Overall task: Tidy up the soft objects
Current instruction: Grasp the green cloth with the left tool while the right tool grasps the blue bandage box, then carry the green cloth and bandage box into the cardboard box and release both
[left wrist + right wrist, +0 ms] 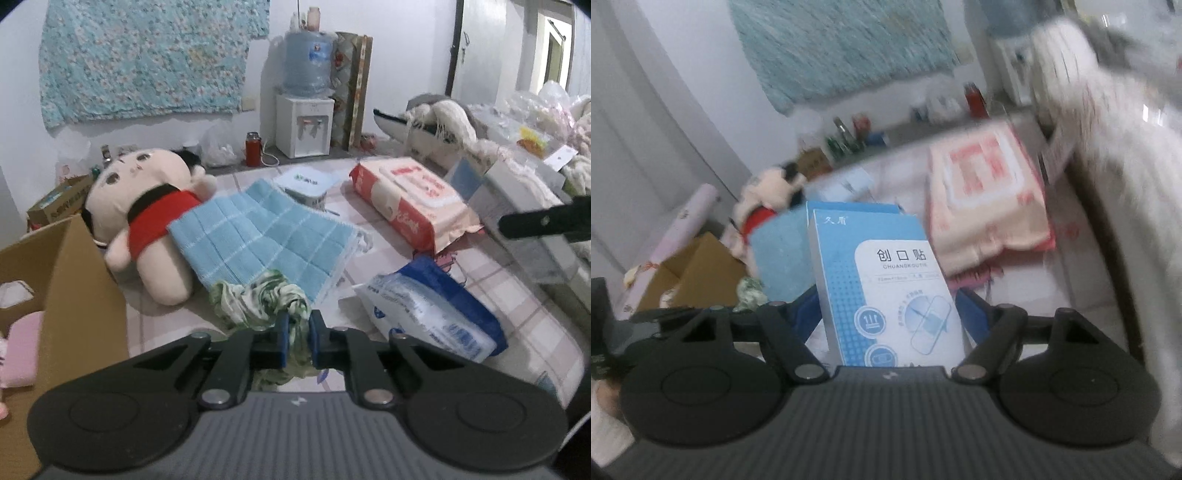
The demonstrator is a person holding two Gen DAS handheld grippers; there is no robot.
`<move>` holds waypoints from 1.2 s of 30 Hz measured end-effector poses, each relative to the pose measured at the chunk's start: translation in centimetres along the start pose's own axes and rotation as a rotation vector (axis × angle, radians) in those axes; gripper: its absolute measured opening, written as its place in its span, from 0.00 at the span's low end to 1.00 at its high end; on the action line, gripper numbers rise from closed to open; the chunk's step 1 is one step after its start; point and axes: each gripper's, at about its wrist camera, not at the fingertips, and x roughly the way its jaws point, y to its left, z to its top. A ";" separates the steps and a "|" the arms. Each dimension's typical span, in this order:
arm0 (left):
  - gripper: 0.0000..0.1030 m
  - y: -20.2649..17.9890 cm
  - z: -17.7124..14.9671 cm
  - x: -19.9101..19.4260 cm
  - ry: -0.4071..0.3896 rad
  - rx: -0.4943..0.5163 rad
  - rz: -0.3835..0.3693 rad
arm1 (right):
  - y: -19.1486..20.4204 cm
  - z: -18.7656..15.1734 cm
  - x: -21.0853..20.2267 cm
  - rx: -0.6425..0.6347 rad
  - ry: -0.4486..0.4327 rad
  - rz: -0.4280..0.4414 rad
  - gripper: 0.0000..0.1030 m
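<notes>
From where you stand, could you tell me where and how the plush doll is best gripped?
Probably at the near foot of the plush doll, coming from the front: it lies on its back, feet towards the camera. The head looks too broad, and the blue towel leans against its right side.

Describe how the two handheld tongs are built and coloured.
Both look alike. The left tongs and right tongs have blue pads on black fingers, driven by black linkage arms with silver pivot pins. Behind sits a ribbed grey body with a small pale logo, flanked by two round black discs. No cables or sleeves show.
</notes>
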 end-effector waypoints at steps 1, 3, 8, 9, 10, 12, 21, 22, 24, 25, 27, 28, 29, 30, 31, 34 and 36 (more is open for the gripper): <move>0.11 -0.1 0.1 -0.8 -0.005 -0.004 0.000 | 0.7 0.2 -0.8 -0.007 -0.008 0.016 0.74; 0.11 -0.2 0.2 -3.0 -0.032 -0.015 -0.018 | 2.3 0.8 -2.4 -0.024 -0.041 0.063 0.74; 0.11 0.7 -0.1 -11.2 -0.173 -0.027 -0.004 | 8.1 2.0 -3.7 -0.064 -0.070 0.212 0.74; 0.11 1.2 -0.2 -12.7 -0.199 -0.041 0.004 | 9.3 2.2 -3.6 -0.071 -0.066 0.245 0.74; 0.11 2.0 -0.3 -14.3 -0.225 -0.059 0.021 | 10.7 2.3 -3.4 -0.077 -0.065 0.278 0.75; 0.11 4.1 -0.8 -17.6 -0.268 -0.092 0.080 | 13.3 2.5 -2.5 -0.090 -0.054 0.323 0.75; 0.12 15.9 -5.0 -18.5 0.018 -0.166 0.361 | 26.3 2.4 5.0 -0.129 0.074 0.470 0.75; 0.12 17.4 -5.8 -17.1 0.059 -0.174 0.392 | 27.6 2.3 5.8 -0.132 0.086 0.469 0.75; 0.12 19.4 -6.6 -13.9 0.158 -0.136 0.426 | 29.9 2.1 7.5 -0.143 0.109 0.455 0.75; 0.12 20.3 -7.1 -12.2 0.210 -0.119 0.449 | 30.9 2.0 8.3 -0.145 0.123 0.444 0.75; 0.13 21.5 -7.8 -8.7 0.305 -0.086 0.456 | 32.5 1.6 9.7 -0.150 0.153 0.428 0.75; 0.17 22.2 -8.1 -7.3 0.333 -0.086 0.448 | 33.0 1.3 10.3 -0.152 0.160 0.415 0.75; 0.23 22.8 -8.3 -6.4 0.343 -0.093 0.451 | 33.6 1.2 10.9 -0.156 0.169 0.402 0.75; 0.27 23.5 -8.5 -5.5 0.350 -0.106 0.460 | 34.0 1.0 11.5 -0.156 0.176 0.392 0.75; 0.37 24.0 -8.7 -5.1 0.346 -0.114 0.472 | 34.2 0.7 11.5 -0.155 0.186 0.385 0.75; 0.61 23.8 -9.0 -5.6 0.314 -0.078 0.555 | 34.9 -0.1 12.7 -0.177 0.221 0.358 0.75; 0.64 23.5 -9.0 -7.5 0.255 -0.076 0.544 | 35.7 -0.7 13.3 -0.229 0.226 0.336 0.75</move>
